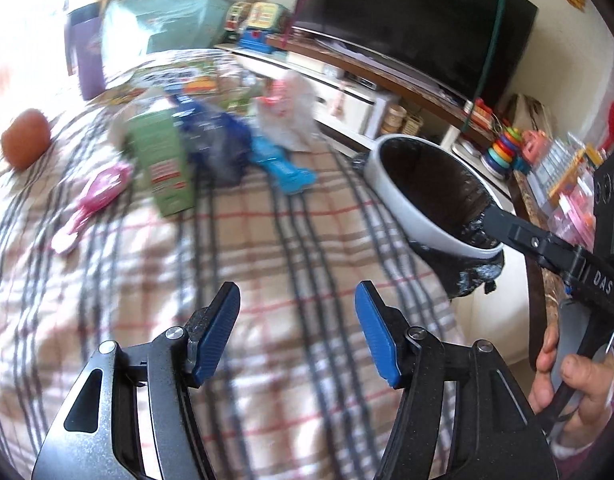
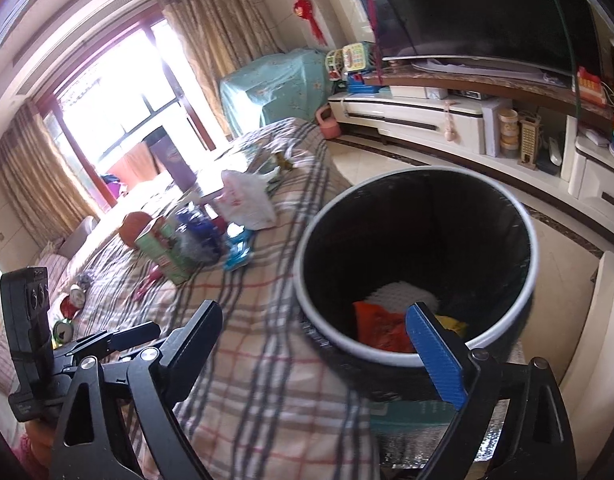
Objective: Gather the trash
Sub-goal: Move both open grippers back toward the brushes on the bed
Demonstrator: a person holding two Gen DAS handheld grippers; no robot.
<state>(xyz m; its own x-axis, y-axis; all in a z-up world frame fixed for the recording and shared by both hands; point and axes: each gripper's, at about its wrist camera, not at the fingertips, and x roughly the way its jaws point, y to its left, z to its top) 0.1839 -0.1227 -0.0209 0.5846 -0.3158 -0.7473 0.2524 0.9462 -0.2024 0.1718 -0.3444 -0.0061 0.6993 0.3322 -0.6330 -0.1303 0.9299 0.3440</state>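
A round white trash bin (image 1: 411,204) with a black liner stands at the right edge of the plaid-covered table (image 1: 267,240). In the right wrist view the bin (image 2: 519,280) holds orange, white and yellow trash. Trash lies on the cloth: a green carton (image 1: 163,160), a crumpled blue bag (image 1: 215,140), a blue wrapper (image 1: 285,168), a white plastic bag (image 1: 289,112) and a pink wrapper (image 1: 93,200). My left gripper (image 1: 297,332) is open and empty above the cloth. My right gripper (image 2: 319,344) is open and empty, its right finger at the bin's near rim.
An orange-brown round object (image 1: 25,142) lies at the table's far left. A TV (image 2: 479,8) stands on a low white cabinet (image 2: 427,120) with toys beyond the table. A teal-covered box (image 2: 275,80) stands by the window. Small clocks (image 2: 69,308) lie left.
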